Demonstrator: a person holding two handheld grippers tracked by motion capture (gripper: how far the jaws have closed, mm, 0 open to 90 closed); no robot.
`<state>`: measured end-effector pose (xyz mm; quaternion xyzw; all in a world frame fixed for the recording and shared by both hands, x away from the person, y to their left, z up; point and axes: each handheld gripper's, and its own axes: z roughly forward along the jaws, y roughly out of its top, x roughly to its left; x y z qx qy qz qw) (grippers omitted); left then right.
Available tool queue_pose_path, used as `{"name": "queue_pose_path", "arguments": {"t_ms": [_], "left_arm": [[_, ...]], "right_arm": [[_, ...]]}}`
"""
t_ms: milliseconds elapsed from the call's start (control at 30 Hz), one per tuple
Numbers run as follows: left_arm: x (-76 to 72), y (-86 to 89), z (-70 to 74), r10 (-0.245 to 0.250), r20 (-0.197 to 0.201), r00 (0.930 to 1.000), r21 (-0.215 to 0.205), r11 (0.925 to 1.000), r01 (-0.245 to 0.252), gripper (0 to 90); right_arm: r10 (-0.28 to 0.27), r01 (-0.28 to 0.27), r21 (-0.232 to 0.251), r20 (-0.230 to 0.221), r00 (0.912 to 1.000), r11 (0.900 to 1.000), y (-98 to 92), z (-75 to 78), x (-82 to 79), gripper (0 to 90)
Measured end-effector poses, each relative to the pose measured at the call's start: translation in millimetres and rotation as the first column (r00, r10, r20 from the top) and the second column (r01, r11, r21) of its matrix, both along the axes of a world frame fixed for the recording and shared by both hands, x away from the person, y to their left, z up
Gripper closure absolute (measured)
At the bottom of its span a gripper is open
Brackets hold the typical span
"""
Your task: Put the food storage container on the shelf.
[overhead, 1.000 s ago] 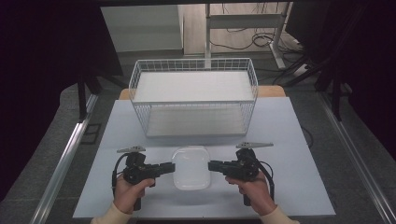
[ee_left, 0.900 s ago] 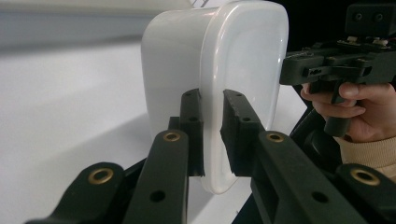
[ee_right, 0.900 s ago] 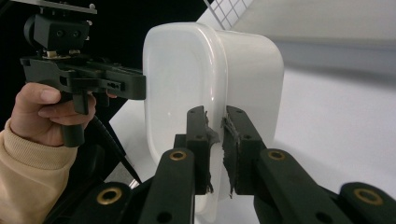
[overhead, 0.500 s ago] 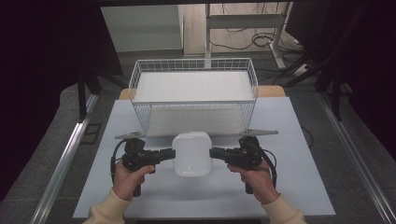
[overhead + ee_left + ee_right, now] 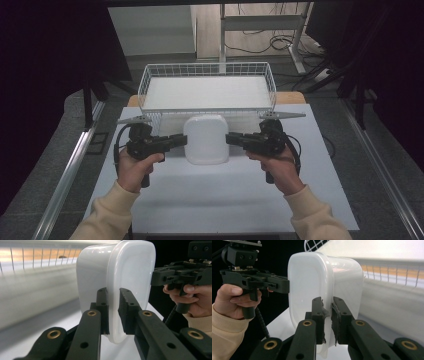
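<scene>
A white rounded plastic container [image 5: 206,137] hangs above the table, held between both grippers just in front of the wire basket [image 5: 207,65]. It is tipped on edge, its wide rimmed face towards the person and its body towards the basket. My left gripper [image 5: 182,141] is shut on the rim at its left side; in the left gripper view the pads [image 5: 103,305] pinch the container [image 5: 130,270] by its flange. My right gripper [image 5: 230,139] is shut on the opposite rim, and its jaws clamp the container [image 5: 309,282] edge in the right gripper view.
The white wire basket stands at the table's far edge with a flat white sheet inside. The white tabletop [image 5: 215,195] lies below the hands. Metal rails run along both sides of the table, and dark curtains hang at left and right.
Both hands have risen and moved towards the basket, lifting the container off the table and tipping it up on edge. Both grips have stayed the same.
</scene>
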<state>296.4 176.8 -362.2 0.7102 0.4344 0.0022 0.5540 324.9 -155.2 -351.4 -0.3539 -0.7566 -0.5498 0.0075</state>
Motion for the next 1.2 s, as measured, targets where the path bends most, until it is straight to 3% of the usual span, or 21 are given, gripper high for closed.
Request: {"name": "queue_pose_path", "arguments": {"t_ms": [633, 933, 1200], "left_arm": [[47.1, -1.7, 44.0, -0.020, 0.050, 0.9986, 0.000, 0.9998, 0.020, 79.2], [70.8, 2.6, 63.0, -0.004, 0.049, 0.9988, 0.005, 1.0000, 0.004, 79.2], [93.0, 8.3, 70.8, -0.009, 0.058, 0.9982, -0.022, 0.9997, 0.011, 79.3]], "right_arm": [[-0.002, 0.002, 0.018, 0.043, 0.9991, 1.000, -4.6, 43.6, 40.6, 80.6], [-0.011, 0.011, 0.010, 0.040, 0.9991, 1.000, 1.3, 61.5, 66.2, 80.5], [-0.024, 0.024, 0.012, 0.025, 0.9994, 1.000, 6.9, 76.6, 90.1, 80.5]]}}
